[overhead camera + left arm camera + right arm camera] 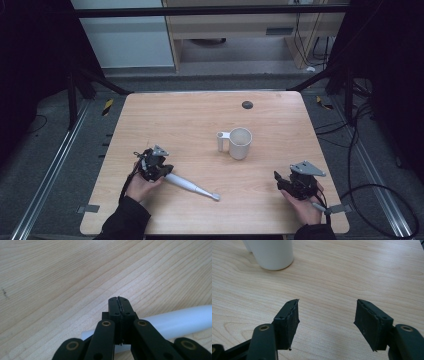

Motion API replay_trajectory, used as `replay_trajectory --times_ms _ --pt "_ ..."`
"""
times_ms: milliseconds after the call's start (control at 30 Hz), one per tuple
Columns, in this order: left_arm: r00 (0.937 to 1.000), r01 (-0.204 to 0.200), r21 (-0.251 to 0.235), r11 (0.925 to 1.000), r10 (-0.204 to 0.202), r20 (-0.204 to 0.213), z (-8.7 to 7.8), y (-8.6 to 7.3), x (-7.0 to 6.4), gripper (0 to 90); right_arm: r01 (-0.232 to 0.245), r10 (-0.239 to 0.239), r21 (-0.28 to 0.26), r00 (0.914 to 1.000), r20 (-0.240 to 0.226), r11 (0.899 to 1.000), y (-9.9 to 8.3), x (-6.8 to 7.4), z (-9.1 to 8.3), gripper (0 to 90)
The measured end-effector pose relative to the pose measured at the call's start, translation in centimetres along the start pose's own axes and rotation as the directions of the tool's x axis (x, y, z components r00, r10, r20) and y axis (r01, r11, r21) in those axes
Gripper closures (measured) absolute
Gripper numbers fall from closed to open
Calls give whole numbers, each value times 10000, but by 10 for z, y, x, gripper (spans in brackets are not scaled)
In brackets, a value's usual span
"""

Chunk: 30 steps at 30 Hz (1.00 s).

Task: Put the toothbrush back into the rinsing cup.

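Just under left tool (pixel 119 305): toothbrush (pixel 175 320).

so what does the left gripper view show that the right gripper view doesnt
Left gripper view: the left tongs with jaws pressed together, nothing between them, above a white plastic electric toothbrush handle lying on the table.

Right gripper view: the right tongs with jaws spread wide, and the base of a white ceramic mug standing farther off.

Both: the light wooden tabletop and a pair of black jaws rising from below.
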<state>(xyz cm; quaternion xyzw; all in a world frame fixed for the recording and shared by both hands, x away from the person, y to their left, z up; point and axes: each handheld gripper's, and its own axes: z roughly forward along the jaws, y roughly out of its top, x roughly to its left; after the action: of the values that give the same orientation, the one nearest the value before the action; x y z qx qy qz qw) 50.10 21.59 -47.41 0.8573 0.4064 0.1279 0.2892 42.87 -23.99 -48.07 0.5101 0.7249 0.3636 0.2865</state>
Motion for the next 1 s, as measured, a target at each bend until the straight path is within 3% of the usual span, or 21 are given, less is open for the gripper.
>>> replay_trajectory --times_ms 1000 --pt "9997 -132 116 9998 130 187 -15 -18 -12 896 -19 18 14 10000 36 10000 0 -1 -1 358"
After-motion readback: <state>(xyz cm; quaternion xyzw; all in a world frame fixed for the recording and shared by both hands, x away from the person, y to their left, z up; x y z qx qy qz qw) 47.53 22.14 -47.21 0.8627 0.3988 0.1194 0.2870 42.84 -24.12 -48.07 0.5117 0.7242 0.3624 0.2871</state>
